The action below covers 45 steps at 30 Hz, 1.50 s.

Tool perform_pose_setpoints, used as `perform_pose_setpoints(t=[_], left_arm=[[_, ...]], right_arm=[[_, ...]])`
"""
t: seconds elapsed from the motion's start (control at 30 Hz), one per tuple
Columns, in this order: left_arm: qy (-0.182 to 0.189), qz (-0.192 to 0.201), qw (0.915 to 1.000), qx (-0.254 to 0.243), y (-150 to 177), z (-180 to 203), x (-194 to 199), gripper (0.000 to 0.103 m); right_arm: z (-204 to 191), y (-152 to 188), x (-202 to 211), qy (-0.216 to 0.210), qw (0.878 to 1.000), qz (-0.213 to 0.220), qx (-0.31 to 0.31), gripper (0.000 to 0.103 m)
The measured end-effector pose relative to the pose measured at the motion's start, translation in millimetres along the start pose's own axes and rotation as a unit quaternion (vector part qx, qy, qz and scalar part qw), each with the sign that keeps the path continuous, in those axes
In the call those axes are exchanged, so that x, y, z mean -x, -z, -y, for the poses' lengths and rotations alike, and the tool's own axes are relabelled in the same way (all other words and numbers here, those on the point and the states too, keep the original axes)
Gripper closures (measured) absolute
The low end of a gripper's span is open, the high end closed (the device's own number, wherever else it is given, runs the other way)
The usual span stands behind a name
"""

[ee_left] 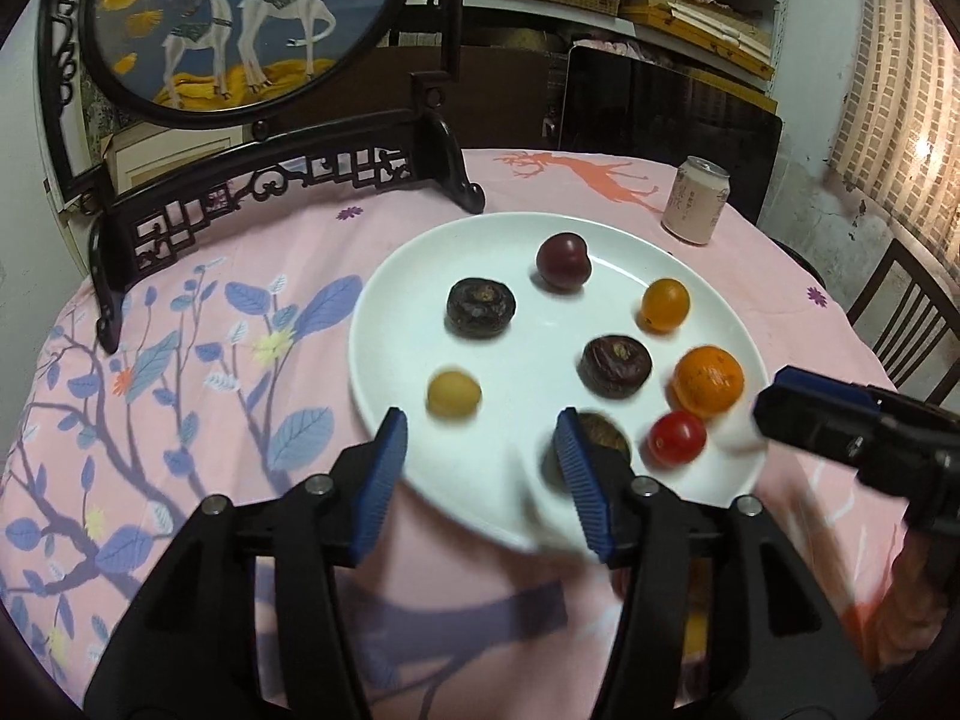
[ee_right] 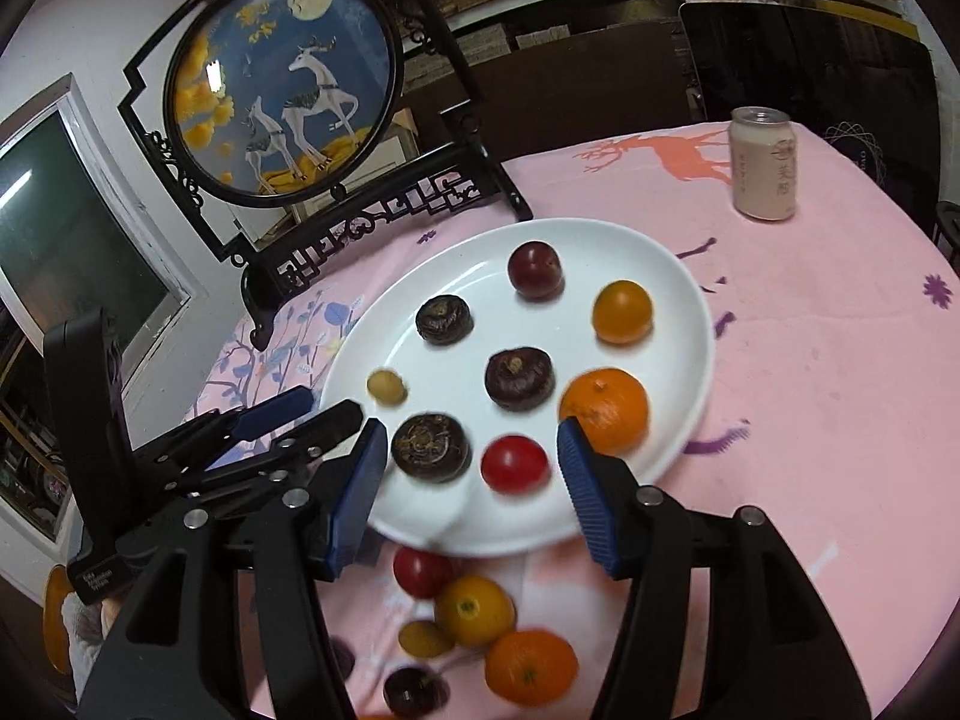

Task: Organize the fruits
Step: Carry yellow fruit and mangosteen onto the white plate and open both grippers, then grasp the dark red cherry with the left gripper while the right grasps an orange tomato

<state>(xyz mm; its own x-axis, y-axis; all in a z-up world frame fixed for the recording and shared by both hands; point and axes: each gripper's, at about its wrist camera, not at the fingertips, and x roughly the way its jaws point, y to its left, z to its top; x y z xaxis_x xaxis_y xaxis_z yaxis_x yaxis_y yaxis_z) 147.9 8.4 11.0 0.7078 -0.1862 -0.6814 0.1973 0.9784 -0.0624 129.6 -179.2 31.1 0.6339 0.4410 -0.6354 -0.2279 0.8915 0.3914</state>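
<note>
Hovering w/ both grippers spread and holding nothing, your right gripper (ee_right: 471, 474) frames the red tomato (ee_right: 515, 463) near the front of the white plate (ee_right: 690, 312), so I judge you better lower straight and close gently, not bumping the orange (ee_right: 605, 409) beside. Left gripper (ee_left: 480, 468) waits over the plate rim. Fruits look small, round, smooth, prob. roll easily; more lie loose on the pink cloth (ee_right: 810, 390) in front.

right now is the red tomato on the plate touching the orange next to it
Apart. The right wrist view shows bare white plate between the red tomato and the orange; the left wrist view shows only a thin gap.
</note>
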Motion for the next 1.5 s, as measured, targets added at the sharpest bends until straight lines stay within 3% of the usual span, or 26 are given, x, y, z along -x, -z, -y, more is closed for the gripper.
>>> perform_pose_setpoints(t=[0.17, 0.33, 0.5, 0.8, 0.83, 0.97, 1.17, 1.5], left_arm=[[-0.005, 0.005, 1.0000, 0.000, 21.7, -0.8, 22.2, 0.042], [-0.012, 0.014, 0.9991, -0.039, 55.1, 11.7, 50.7, 0.038], [0.004, 0.025, 0.9970, -0.073, 86.2, 25.6, 78.6, 0.031], [0.011, -0.012, 0.9912, -0.131, 115.0, 51.8, 74.1, 0.031], [0.012, -0.019, 0.9914, -0.129, 115.0, 51.4, 70.9, 0.033], [0.030, -0.042, 0.9923, -0.112, 114.3, 46.2, 62.1, 0.056], [0.050, -0.060, 0.9907, -0.112, 115.6, 48.3, 54.2, 0.071], [0.025, -0.043, 0.9958, -0.077, 109.4, 32.1, 59.4, 0.073]], right_arm=[[9.3, 20.7, 28.7, -0.007, 1.000, 0.012, -0.011, 0.044], [24.2, 52.9, 55.8, 0.001, 1.000, 0.020, -0.020, 0.043], [37.4, 66.7, 72.5, -0.007, 0.998, 0.032, -0.049, 0.042], [37.4, 73.9, 76.9, -0.004, 0.998, 0.028, -0.050, 0.042], [37.0, 74.3, 76.2, -0.003, 0.998, 0.026, -0.048, 0.042], [33.7, 75.3, 72.3, -0.001, 0.999, 0.017, -0.041, 0.042], [31.3, 79.4, 65.8, -0.002, 0.999, 0.001, -0.035, 0.042], [23.8, 108.3, 59.4, 0.001, 0.999, -0.046, -0.012, 0.042]])
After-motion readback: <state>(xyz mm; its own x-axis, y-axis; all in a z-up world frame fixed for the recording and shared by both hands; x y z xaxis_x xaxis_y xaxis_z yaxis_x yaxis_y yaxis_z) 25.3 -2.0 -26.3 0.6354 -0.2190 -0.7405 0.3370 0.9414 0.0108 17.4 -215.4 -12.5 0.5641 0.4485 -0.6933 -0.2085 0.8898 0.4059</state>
